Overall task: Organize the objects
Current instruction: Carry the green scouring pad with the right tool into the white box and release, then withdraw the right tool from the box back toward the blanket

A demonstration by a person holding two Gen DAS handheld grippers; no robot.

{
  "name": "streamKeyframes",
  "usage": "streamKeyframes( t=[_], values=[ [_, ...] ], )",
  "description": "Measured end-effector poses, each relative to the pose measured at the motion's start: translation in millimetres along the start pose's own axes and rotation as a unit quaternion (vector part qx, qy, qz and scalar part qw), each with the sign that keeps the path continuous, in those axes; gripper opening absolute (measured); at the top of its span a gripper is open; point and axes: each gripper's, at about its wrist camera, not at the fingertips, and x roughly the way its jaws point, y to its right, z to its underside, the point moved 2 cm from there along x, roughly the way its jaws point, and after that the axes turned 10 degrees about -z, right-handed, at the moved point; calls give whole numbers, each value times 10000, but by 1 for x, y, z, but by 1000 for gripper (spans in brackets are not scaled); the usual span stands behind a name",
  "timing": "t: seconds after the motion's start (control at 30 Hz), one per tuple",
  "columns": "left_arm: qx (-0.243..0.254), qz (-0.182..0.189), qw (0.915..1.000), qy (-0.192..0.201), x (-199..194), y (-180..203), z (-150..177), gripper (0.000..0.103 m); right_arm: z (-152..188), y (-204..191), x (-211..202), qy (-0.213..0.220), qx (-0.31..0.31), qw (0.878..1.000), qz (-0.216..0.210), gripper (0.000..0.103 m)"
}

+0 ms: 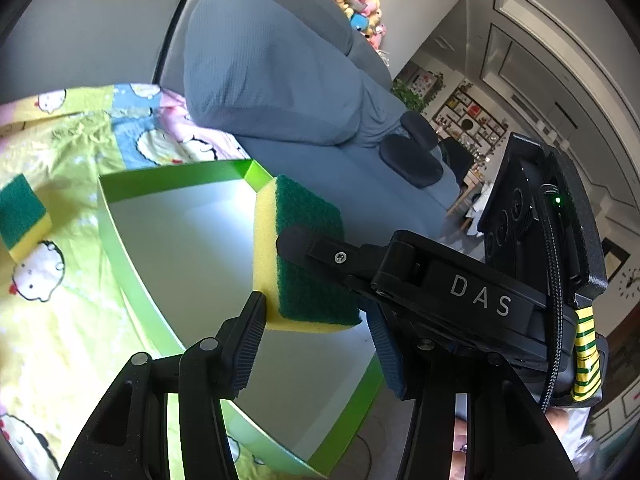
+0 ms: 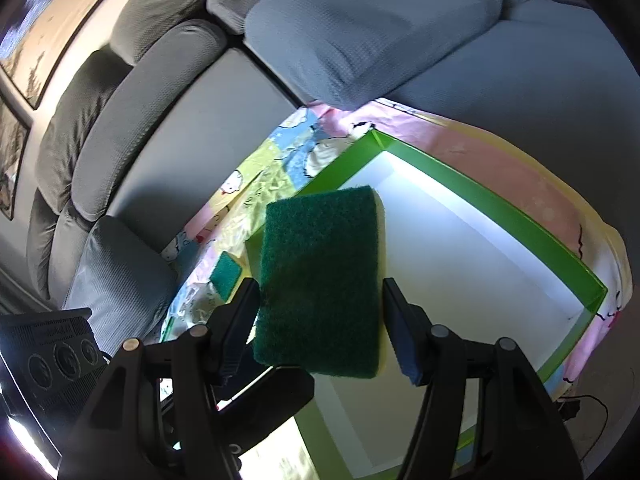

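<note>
Two black grippers meet over the sofa. Nearest, the left gripper stands wide open and grasps nothing; only its left fingertip touches the lower corner of the yellow foam sponge with a dark green scouring face. The right gripper, reaching in from the right, is closed partway onto that sponge, its two fingers against the long sides, and holds it in the air with the green face turned toward its own camera.

Just below and beyond lies a shallow cardboard box with bright green walls and a white floor; the held sponge hangs above its near right part. To the left of the box, a second yellow-and-green sponge rests on the pastel cartoon-print sheet spread beneath both. Farther back is the grey fabric sofa cushion, and far behind it a heap of colourful plush toys
</note>
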Motion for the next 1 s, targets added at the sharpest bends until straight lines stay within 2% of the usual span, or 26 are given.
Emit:
streamKeyframes(
  t=[0.23,0.43,0.63,0.67,0.77,0.87,1.0],
  values=[
    [-280,19,9995,-135,9,-8,7,53,-1,11,5,-11,150,9992,375,61],
    [-236,-103,9997,28,-6,-11,7,53,-3,11,0,284,0,9942,1034,61],
    [-254,-484,9983,187,-31,-25,5,53,-2,3,0,464,-277,9901,1292,70],
    [-255,-538,9980,221,-35,-29,4,53,-2,0,1,509,-373,9884,1380,73],
    [-299,-599,9971,365,-55,-41,3,72,0,-8,6,583,-583,9840,1578,83],
    [-212,-833,9952,461,-73,-50,0,76,2,-12,16,567,-581,9849,1530,87],
    [-59,-1176,9906,694,-101,-67,-3,80,7,-18,30,539,-603,9845,1553,88]
  ],
)
